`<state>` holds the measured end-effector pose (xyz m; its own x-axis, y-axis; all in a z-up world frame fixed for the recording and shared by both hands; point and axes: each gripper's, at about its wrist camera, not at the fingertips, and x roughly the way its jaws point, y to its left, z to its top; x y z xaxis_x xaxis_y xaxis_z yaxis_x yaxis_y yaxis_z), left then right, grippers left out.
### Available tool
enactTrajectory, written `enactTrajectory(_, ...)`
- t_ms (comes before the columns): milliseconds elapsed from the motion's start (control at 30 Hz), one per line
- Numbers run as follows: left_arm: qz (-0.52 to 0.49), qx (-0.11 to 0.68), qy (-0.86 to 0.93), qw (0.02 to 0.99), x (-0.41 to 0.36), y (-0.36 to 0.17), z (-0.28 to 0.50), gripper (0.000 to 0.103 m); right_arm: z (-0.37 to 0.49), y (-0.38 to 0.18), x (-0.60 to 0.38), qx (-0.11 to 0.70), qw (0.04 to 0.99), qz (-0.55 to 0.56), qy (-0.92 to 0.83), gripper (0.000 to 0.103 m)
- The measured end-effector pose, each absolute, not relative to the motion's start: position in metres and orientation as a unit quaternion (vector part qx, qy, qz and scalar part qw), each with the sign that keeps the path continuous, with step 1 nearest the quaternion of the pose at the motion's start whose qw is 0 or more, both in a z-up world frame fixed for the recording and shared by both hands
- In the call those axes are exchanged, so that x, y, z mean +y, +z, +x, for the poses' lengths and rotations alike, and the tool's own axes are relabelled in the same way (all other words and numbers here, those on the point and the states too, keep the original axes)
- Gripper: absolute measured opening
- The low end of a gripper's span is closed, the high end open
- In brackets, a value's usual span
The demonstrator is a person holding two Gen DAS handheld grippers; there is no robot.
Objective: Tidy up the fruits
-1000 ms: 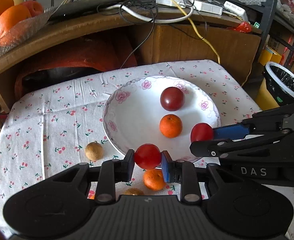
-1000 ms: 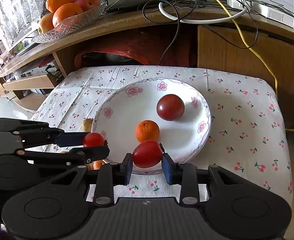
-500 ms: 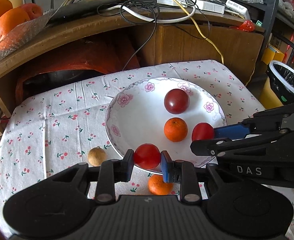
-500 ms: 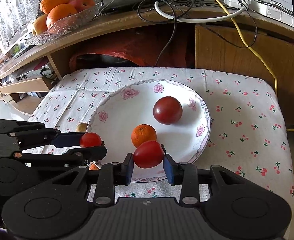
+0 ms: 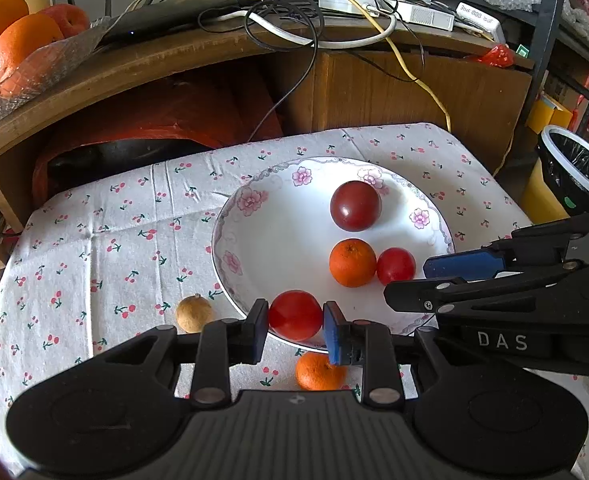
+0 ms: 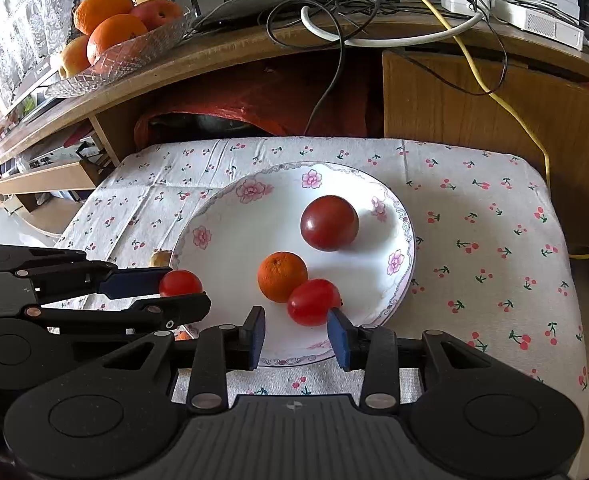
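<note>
A white flowered plate (image 5: 278, 240) (image 6: 230, 248) sits on the cherry-print cloth. On it lie a dark red tomato (image 5: 355, 205) (image 6: 329, 222), a mandarin (image 5: 352, 262) (image 6: 282, 277) and a red tomato (image 5: 395, 266) (image 6: 313, 302) touching the mandarin. My right gripper (image 6: 296, 334) (image 5: 408, 280) is open just behind that tomato, over the plate's near rim. My left gripper (image 5: 295, 320) (image 6: 186, 290) is shut on a second red tomato (image 5: 295, 315) (image 6: 180, 283), held above the plate's near-left rim.
On the cloth beside the plate lie a brownish fruit (image 5: 194, 314) (image 6: 161, 258) and another mandarin (image 5: 320, 372). A wooden shelf behind carries a glass bowl of oranges (image 5: 14, 48) (image 6: 114, 40) and tangled cables. A bin (image 5: 578, 172) stands to the right.
My right gripper has opened and its red tomato now rests on the plate against the mandarin. My left gripper has moved forward over the plate's rim with its tomato.
</note>
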<state>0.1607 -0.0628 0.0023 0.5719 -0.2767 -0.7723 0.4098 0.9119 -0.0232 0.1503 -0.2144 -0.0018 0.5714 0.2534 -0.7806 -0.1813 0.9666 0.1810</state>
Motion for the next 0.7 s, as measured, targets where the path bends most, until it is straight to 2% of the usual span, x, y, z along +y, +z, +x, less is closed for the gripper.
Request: enactTrajectory(700,0.082,0.405,-0.198,0.889,-0.053,0.015,0.15,0.039,0.138,0.005,-0.207,0.442,0.885,0.034,0.14,0.034)
